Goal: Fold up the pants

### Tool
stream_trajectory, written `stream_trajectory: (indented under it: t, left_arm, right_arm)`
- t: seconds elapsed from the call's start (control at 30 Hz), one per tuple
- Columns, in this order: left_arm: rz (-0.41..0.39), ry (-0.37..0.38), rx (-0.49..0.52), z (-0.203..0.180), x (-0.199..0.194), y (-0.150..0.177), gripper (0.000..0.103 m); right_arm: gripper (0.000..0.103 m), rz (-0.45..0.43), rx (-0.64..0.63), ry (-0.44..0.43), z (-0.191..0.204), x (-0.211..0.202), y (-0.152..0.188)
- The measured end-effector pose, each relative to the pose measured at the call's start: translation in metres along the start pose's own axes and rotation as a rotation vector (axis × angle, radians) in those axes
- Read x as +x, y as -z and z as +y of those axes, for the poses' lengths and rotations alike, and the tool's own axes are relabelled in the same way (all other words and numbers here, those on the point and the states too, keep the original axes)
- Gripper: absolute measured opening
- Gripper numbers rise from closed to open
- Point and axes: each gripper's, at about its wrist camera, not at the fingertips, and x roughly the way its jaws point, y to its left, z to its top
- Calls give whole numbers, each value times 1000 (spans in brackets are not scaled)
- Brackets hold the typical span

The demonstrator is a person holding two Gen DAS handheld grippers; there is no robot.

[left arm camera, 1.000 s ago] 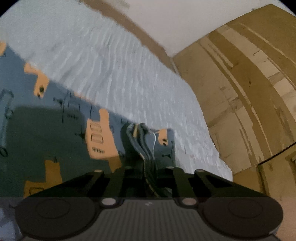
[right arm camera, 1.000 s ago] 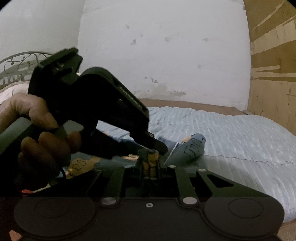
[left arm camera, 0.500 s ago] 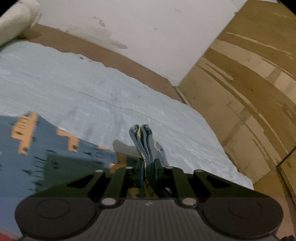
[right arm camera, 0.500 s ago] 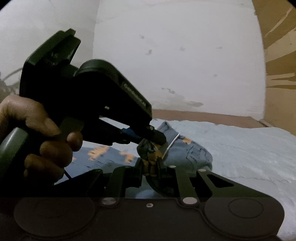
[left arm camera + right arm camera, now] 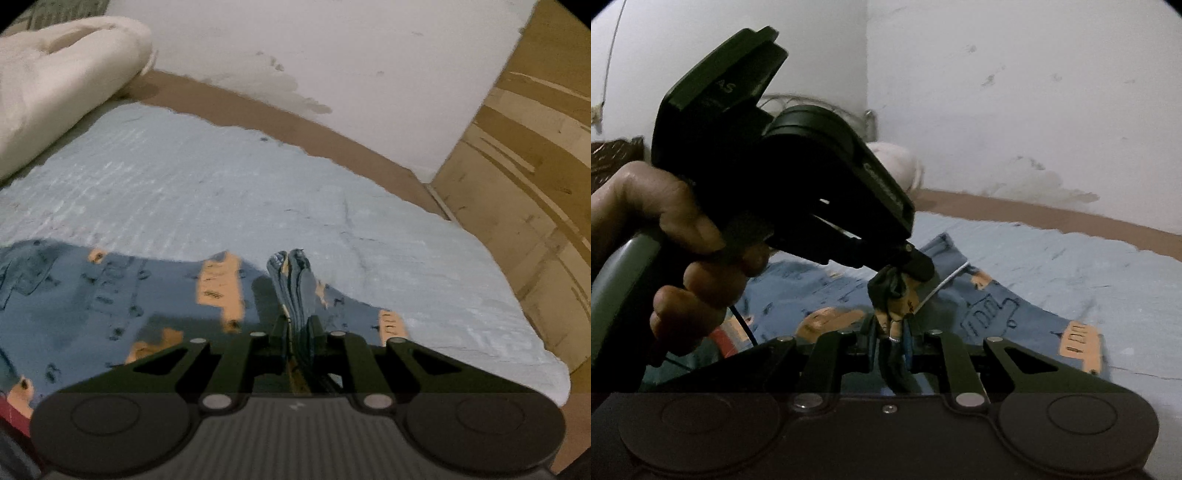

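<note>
At about nine o'clock in the left wrist view, the pants (image 5: 92,295), blue with orange patches, lie spread on the pale blue bedsheet (image 5: 221,192). At six o'clock the left gripper (image 5: 295,328) is clamped on a bunched edge of them. In the right wrist view the right gripper (image 5: 892,339) pinches another gathered edge at six o'clock, the left one just above it. The pants appear at least partly doubled over, but the held edges are not yet laid down, so setting them flat and any further folds seem to remain.
</note>
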Motion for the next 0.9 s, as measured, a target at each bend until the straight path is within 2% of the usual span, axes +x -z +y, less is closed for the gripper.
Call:
stream_trajectory:
  t: [0.2,0.3,0.4,0.43,0.47,0.57,0.63,0.77,0.9]
  left_arm:
    - [25,-8,-53,31,9,8,11]
    - [49,-16,-61,39,16,13,12]
    - [62,-38,-65,44,19,19,13]
    - [64,-36,-65,46,19,21,13]
    - [65,-34,-64,47,19,22,13]
    - [68,-35,-63,53,21,27,14]
    - [65,-38,-59,53,20,29,13]
    - [52,-49,-48,49,16,31,11]
    - [64,-48,-65,49,11,33,10]
  right_arm:
    - [16,57,-30,-20,17,27,0]
    - [21,68,-38,-11,18,32,1]
    - [37,53,-31,-2,15,31,-1]
    - [46,46,-29,6,4,35,-2]
    - [60,37,-28,19,0,31,0]
    - [87,10,-5,87,-18,22,1]
    - [96,-1,11,162,-34,14,2]
    - [99,10,63,327,-69,7,7]
    - [100,42,142,415,-96,8,15]
